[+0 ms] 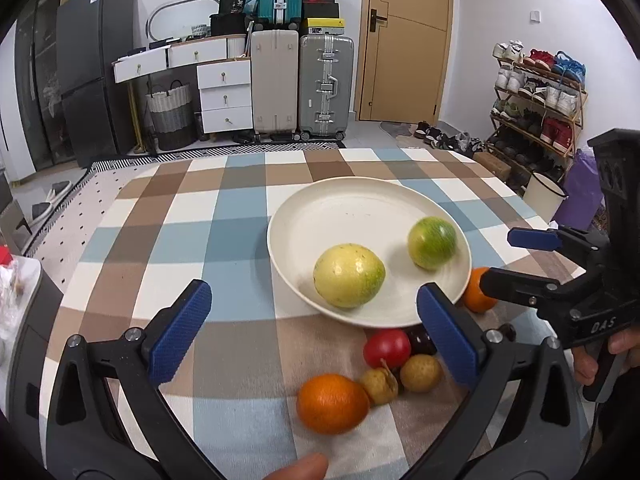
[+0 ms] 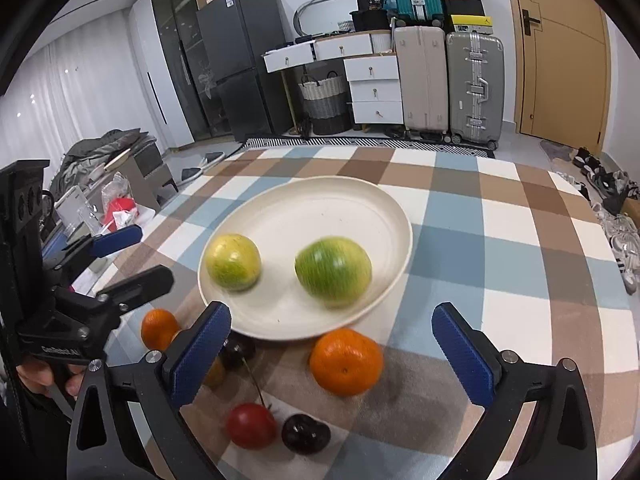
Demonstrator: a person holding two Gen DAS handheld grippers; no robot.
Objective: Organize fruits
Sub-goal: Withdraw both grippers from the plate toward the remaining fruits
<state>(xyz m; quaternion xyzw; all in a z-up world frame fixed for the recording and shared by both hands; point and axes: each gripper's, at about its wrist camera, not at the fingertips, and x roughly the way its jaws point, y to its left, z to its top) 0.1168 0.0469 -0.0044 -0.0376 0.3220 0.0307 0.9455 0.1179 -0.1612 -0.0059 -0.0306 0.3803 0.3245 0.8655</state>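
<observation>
A cream plate (image 1: 340,188) (image 2: 320,184) on the checked tablecloth holds a yellow fruit (image 1: 349,275) (image 2: 233,262) and a green fruit (image 1: 432,242) (image 2: 333,272). In front of the plate lie two oranges (image 1: 333,403) (image 2: 346,361), a red fruit (image 1: 387,347) (image 2: 251,426), dark cherries (image 2: 306,434) and two small tan fruits (image 1: 421,373). My left gripper (image 1: 316,296) is open just short of the yellow fruit, holding nothing. My right gripper (image 2: 331,314) is open just short of the green fruit, also holding nothing. Each gripper shows at the edge of the other's view.
The table's far edge lies beyond the plate, with suitcases (image 1: 304,84), white drawers (image 1: 224,92) and a door (image 1: 404,40) behind. A shoe rack (image 1: 536,100) stands to the right. A hand (image 1: 616,352) grips the right tool's handle.
</observation>
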